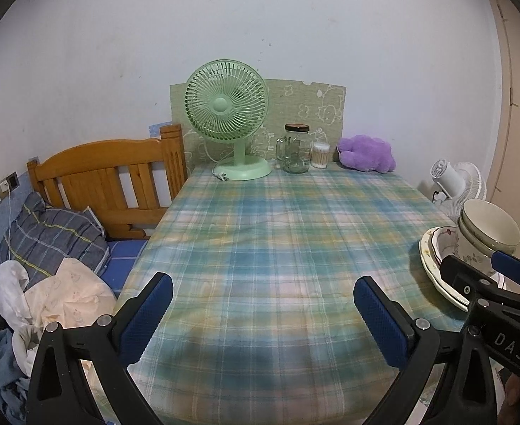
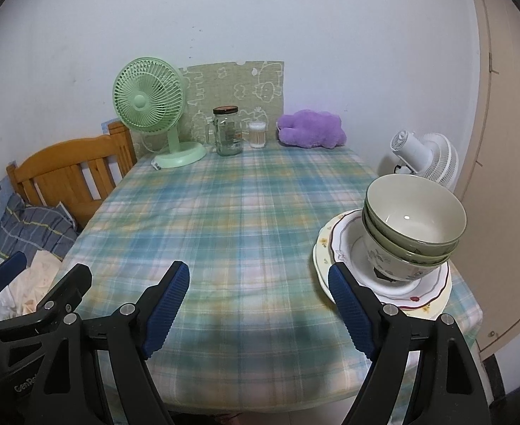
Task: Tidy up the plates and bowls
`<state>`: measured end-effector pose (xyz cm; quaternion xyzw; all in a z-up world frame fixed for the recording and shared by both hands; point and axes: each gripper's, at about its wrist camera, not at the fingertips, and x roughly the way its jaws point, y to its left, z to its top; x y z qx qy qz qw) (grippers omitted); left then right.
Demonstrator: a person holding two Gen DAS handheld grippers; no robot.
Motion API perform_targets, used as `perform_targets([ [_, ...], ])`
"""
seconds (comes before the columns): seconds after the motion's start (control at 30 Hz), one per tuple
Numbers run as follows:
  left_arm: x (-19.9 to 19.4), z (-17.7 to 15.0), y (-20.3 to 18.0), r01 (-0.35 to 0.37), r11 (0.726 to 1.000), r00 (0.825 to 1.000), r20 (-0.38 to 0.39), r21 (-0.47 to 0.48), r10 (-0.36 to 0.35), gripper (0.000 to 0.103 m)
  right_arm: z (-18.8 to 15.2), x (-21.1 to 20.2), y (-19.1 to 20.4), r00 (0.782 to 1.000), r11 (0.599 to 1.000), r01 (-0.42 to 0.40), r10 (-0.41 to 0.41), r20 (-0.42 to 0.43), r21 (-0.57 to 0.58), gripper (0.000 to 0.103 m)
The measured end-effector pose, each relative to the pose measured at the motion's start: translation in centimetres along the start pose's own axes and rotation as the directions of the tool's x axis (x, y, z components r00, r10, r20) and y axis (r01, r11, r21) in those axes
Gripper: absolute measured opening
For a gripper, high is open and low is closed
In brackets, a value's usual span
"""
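A plaid-clothed table point(image 2: 224, 219) carries, at its right near corner, stacked floral plates point(image 2: 325, 244) with nested green-rimmed bowls point(image 2: 413, 219) on top. The left gripper point(image 1: 260, 304) and the right gripper point(image 2: 260, 294) hover above the cloth, fingers spread wide apart, holding nothing.

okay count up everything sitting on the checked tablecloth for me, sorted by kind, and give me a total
Bowls: 3, nested, standing on the plates
Plates: 2 visible, stacked; any more underneath would be hidden
Green desk fan: 1
Glass jar mug with dark lid: 1
Cotton swab container: 1
Purple plush toy: 1
Total: 9
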<state>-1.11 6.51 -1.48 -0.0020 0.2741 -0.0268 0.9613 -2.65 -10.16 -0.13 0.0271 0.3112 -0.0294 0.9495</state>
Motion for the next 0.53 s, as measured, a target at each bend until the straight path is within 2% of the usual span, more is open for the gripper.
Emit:
perform_targets([
  [0.53, -0.18, -0.05, -0.62, 0.0, 1.0, 1.0, -0.011, -0.012, 0.0, 0.103, -0.08, -0.05, -0.1, 1.0, 1.0, 0.0, 0.0, -0.003, -0.001, 0.085],
])
